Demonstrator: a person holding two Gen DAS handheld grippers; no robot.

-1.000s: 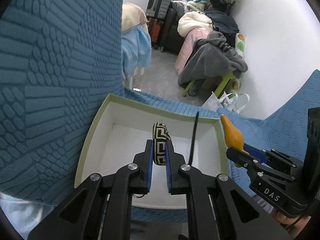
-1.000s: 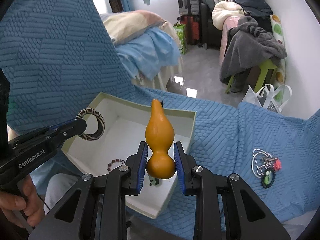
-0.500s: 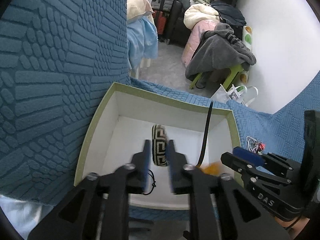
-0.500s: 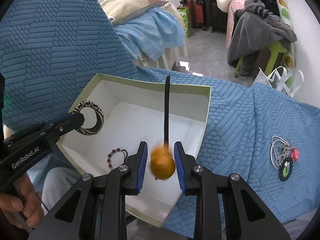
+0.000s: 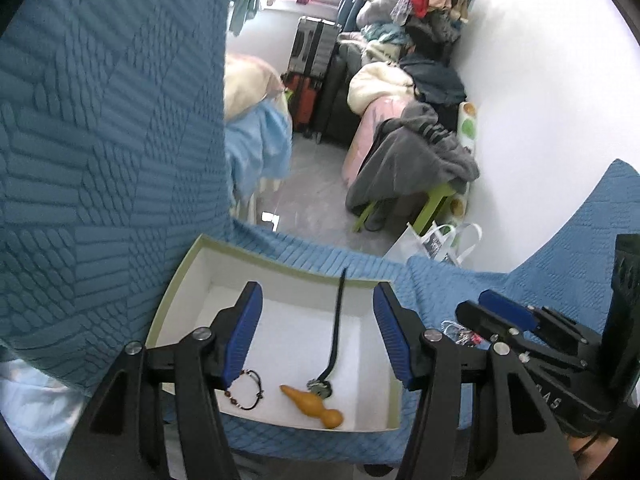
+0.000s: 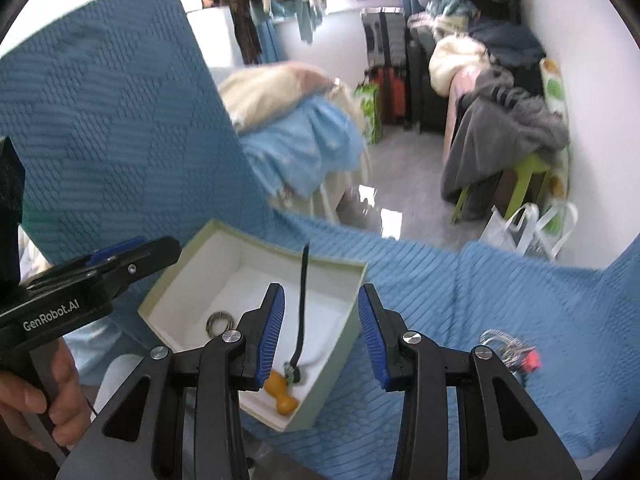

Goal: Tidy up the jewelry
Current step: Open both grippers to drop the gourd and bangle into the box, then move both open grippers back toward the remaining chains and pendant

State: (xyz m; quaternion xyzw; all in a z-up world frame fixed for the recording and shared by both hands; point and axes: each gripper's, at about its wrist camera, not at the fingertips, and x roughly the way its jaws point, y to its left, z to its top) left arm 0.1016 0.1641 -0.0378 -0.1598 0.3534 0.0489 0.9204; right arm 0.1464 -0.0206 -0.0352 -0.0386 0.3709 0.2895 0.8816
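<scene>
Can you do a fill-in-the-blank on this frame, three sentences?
1. The orange gourd lies inside the ____.
2. Both the left gripper and the right gripper have their jaws ____.
3. The chain bundle with the red charm lies outside the box, on the ____ cover.

Missing words: box; open; blue

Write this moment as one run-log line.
left gripper: open | right gripper: open | orange gourd pendant, patterned ring bangle: in white cardboard box | silver keychain bundle: outside, on blanket
</scene>
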